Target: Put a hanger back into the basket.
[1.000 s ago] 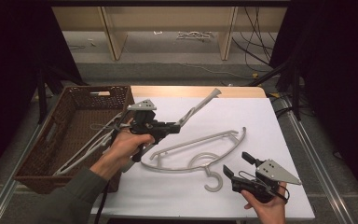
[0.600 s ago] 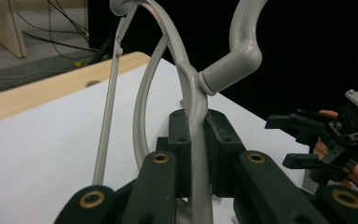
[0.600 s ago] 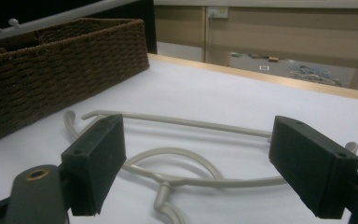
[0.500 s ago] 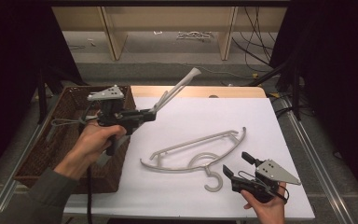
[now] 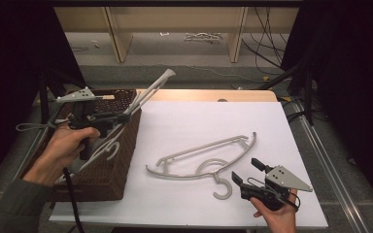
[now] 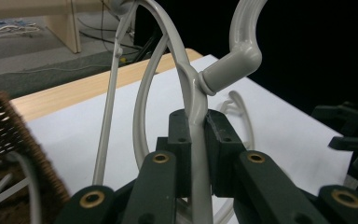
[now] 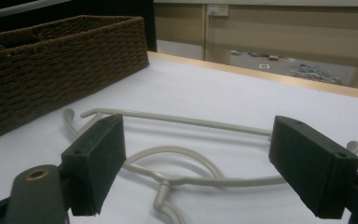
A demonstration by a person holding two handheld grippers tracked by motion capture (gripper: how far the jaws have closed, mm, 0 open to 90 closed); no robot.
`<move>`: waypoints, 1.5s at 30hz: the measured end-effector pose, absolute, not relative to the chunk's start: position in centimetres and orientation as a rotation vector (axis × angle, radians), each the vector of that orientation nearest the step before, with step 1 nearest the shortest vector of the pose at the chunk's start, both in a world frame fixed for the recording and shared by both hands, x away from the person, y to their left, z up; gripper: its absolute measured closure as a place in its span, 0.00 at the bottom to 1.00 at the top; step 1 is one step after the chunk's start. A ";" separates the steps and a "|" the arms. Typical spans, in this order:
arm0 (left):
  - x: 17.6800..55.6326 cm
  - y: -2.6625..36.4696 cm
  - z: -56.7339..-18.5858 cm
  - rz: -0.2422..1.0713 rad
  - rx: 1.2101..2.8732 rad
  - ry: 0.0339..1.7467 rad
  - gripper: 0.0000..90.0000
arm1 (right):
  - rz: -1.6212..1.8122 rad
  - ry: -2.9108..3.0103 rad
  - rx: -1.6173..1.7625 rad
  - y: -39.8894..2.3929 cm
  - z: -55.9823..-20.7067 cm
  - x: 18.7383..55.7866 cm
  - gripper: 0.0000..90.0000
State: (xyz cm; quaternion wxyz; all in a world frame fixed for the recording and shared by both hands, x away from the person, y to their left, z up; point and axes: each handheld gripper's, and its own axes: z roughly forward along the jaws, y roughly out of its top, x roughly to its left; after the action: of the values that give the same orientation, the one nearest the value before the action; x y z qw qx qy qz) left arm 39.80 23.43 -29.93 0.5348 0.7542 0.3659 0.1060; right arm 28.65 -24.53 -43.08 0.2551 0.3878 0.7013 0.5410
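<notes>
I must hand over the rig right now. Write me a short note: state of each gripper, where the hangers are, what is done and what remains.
Left gripper: shut on a grey hanger, held above the wicker basket.
Right gripper: open, holding nothing, low over the white sheet, aimed at the second hanger.
Done: other hangers appear to lie in the basket already; the held one is over it, not yet released.
Left: lower and release the held hanger into the basket, then probably pick up the second hanger from the sheet and put it in too.
</notes>
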 end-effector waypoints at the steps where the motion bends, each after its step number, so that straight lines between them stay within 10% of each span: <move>1: 39.9 23.9 -30.0 0.257 1.796 0.884 0.90 | 1.465 1.911 1.053 -24.5 -43.1 28.6 0.22; 23: 39.7 33.3 -34.0 0.347 1.775 1.039 0.90 | 1.460 1.904 1.072 -24.6 -43.4 28.9 0.22; 45: 40.8 34.7 -37.7 0.318 1.918 1.099 0.90 | 1.460 1.901 1.063 -24.5 -43.4 29.0 0.22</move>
State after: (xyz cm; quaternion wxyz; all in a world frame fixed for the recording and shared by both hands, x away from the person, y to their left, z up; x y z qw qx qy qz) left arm 40.77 34.71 -37.73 0.4388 0.7717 0.4423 0.1278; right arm 29.00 -24.55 -43.41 0.2568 0.3919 0.7007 0.5380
